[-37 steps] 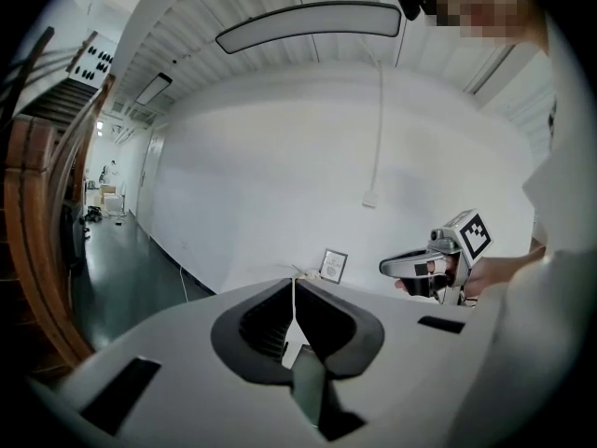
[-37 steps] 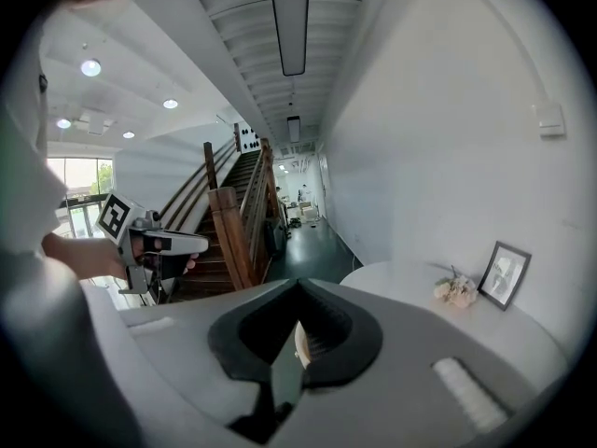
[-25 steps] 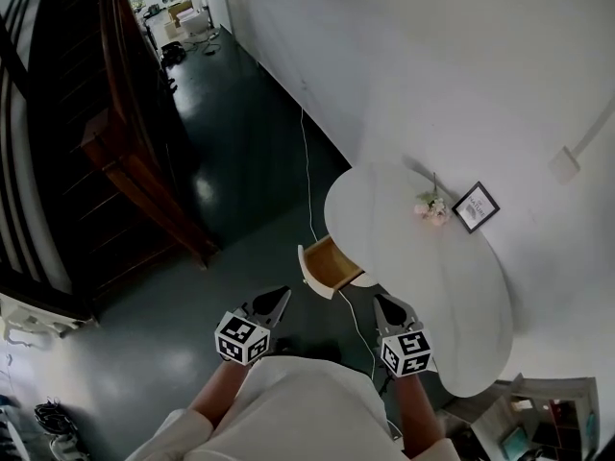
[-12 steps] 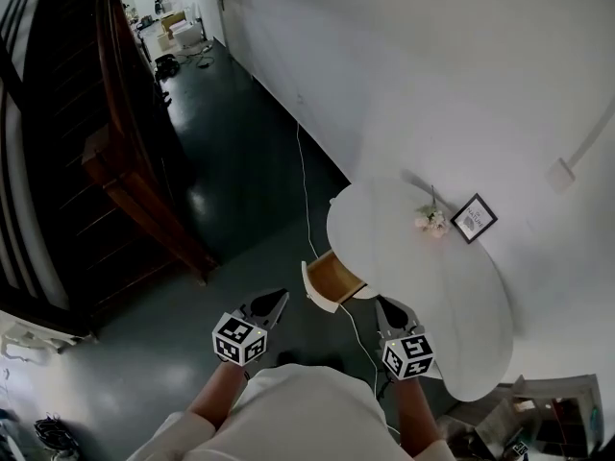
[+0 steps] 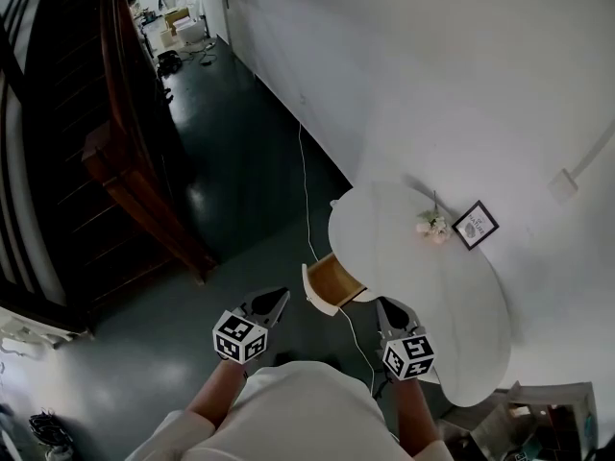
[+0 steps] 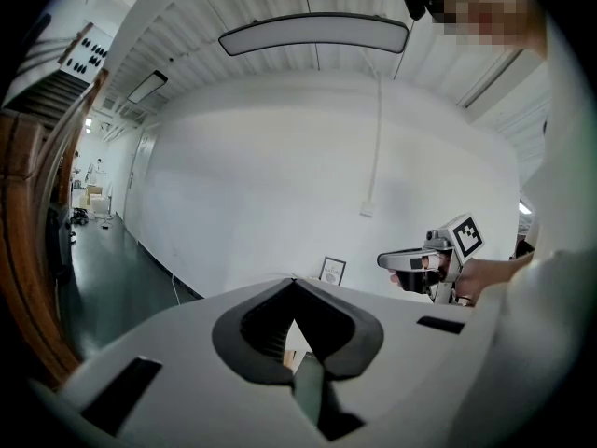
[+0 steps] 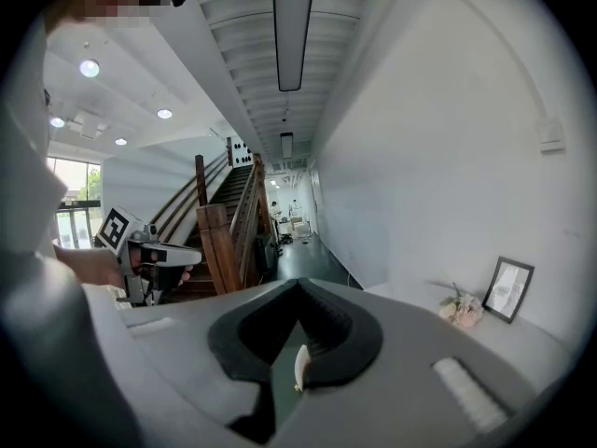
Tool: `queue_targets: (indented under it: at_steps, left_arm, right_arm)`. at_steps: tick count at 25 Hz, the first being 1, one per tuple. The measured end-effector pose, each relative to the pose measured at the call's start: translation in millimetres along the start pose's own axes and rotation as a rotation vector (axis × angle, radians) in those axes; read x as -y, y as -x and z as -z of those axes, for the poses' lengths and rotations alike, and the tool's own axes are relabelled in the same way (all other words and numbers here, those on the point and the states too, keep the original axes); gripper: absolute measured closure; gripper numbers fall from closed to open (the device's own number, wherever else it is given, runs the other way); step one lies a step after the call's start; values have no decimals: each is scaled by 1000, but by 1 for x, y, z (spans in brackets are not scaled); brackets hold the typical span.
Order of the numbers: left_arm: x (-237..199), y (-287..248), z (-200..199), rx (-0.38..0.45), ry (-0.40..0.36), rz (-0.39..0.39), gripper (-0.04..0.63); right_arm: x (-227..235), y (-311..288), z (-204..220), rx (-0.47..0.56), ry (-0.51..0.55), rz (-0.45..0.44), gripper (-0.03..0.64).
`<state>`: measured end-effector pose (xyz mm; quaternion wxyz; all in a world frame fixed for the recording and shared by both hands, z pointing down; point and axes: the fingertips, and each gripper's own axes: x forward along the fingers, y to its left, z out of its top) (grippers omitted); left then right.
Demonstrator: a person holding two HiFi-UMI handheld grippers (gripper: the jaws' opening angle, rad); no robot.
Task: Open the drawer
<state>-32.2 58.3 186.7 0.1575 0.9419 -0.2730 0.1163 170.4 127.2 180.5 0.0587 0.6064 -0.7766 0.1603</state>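
Wooden drawer (image 5: 333, 277) – pulled open – beneath a smooth, white, rounded table (image 5: 423, 286).

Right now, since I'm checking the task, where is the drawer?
In the head view's centre, the drawer juts open from the table's left edge, just beyond the left hand-held gripper and right hand-held gripper.

The drawer (image 5: 332, 281) ran out of sight under the white table top (image 5: 423, 286), the print in the picture frame (image 5: 475, 224) was too small to read, and the staircase (image 5: 67, 181) was cut by the left edge.
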Motion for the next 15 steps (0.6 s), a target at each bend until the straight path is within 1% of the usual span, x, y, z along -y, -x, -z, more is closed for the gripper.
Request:
queue_targets:
  at_steps: [10, 15]
  left_arm:
    - [-2, -1, 5, 6, 31, -1, 589]
    - [-3, -2, 6, 11, 31, 3, 589]
  right_arm:
    - [-6, -5, -8, 2, 17, -24, 606]
    - [-5, -5, -10, 9, 23, -23, 606]
